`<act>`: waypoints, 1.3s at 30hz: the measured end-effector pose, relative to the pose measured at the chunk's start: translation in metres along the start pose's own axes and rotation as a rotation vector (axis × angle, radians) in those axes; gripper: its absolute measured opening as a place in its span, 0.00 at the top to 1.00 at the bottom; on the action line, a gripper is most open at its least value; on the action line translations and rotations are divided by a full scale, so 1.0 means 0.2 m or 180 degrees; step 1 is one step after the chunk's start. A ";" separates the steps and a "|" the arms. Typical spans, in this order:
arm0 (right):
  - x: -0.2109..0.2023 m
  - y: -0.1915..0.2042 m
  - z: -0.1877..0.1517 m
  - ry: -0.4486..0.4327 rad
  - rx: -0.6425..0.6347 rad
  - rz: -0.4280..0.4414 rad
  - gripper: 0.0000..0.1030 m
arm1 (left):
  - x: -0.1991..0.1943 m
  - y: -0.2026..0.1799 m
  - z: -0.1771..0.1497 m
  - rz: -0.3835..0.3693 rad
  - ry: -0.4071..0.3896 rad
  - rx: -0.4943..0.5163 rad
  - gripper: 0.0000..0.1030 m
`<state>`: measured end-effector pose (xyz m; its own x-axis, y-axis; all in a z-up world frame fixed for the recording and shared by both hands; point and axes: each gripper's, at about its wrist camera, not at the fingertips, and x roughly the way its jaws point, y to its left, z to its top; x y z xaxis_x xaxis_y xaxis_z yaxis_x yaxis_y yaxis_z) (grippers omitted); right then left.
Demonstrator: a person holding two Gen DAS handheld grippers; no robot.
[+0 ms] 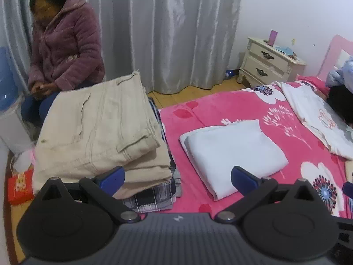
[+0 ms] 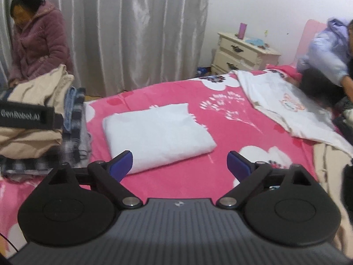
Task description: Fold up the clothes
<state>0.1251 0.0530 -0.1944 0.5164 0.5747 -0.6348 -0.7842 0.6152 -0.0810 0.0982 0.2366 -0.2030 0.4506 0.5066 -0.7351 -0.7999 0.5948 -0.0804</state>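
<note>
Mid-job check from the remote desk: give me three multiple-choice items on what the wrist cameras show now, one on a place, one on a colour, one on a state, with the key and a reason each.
1. Where does the folded white garment lie?
A. On top of the clothes stack
B. On the pink floral blanket
C. On the nightstand

2. What colour are the folded trousers topping the clothes stack?
A. Beige
B. Black
C. Red

3. How do the right gripper and the left gripper stand?
A. Both clamped on the garment
B. One open, one shut
C. Both open, holding nothing

Key: 1 B, the garment rests flat on the blanket beside the stack. 2 A, the top piece is plainly beige. 3 C, each gripper's blue pads are wide apart with nothing between them.
</note>
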 end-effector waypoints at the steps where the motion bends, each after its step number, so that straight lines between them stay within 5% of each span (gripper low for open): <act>1: 0.00 0.00 0.01 -0.0001 0.0009 0.0042 0.03 | 0.01 0.00 0.00 0.0023 0.0026 -0.0021 0.00; 11: 0.15 0.09 0.02 0.0259 -0.0561 -0.0127 0.01 | 0.13 -0.02 -0.09 0.0087 0.0393 -0.0216 0.00; 29: 0.28 0.09 0.05 0.0553 -0.0445 -0.0106 0.01 | 0.21 -0.05 -0.10 0.0178 0.0689 -0.0379 0.00; 39: 0.31 0.09 0.04 0.0586 -0.0460 -0.0103 0.01 | 0.22 -0.06 -0.10 0.0260 0.0606 -0.0280 0.00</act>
<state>0.1462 0.1040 -0.2288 0.4811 0.4397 -0.7584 -0.8161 0.5405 -0.2043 0.1199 0.2385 -0.2484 0.3065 0.4190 -0.8547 -0.8659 0.4956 -0.0676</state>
